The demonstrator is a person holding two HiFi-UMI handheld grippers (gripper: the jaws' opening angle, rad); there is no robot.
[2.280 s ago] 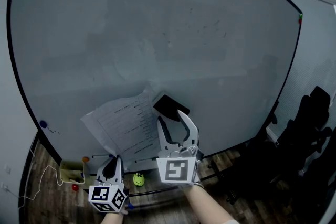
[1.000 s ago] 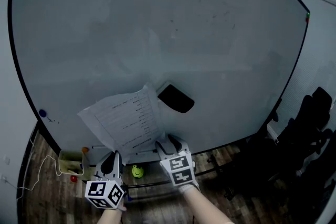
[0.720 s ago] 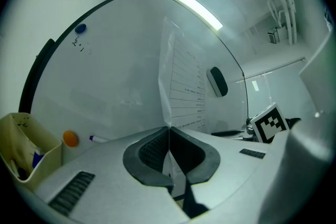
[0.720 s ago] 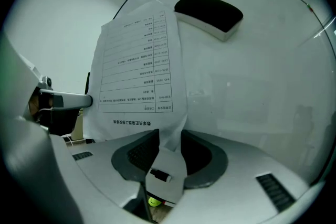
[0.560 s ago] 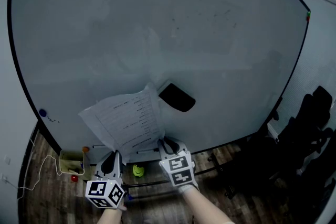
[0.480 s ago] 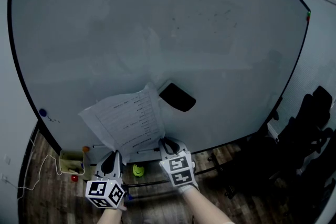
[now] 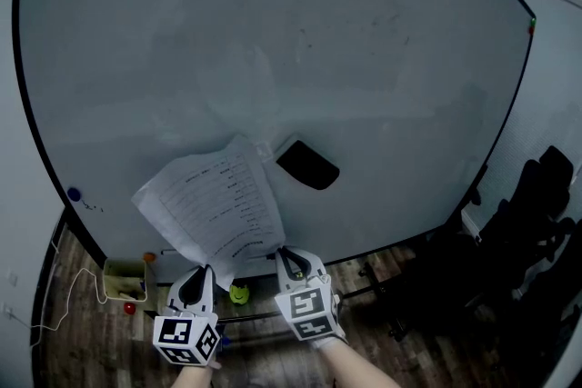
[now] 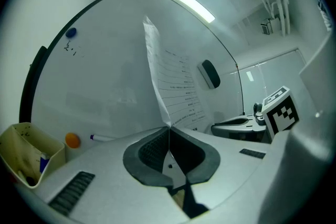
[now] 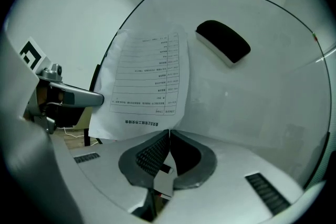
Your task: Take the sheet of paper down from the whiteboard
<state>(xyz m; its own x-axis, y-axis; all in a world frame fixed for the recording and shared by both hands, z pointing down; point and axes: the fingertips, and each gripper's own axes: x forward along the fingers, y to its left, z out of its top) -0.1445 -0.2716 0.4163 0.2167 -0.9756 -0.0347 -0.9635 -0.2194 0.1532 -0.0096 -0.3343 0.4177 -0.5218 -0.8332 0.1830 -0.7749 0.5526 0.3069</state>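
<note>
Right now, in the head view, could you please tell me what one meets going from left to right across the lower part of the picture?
Blue magnet → sheet of paper → black eraser → black chair.

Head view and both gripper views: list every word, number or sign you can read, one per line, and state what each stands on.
Nothing here can be quoted.
On the sheet of paper: rows of printed text, too small and blurred to read.
On the whiteboard: small handwritten marks below the blue magnet, unreadable.
On the left marker cube and right marker cube: black-and-white square patterns only, no letters or numbers.
</note>
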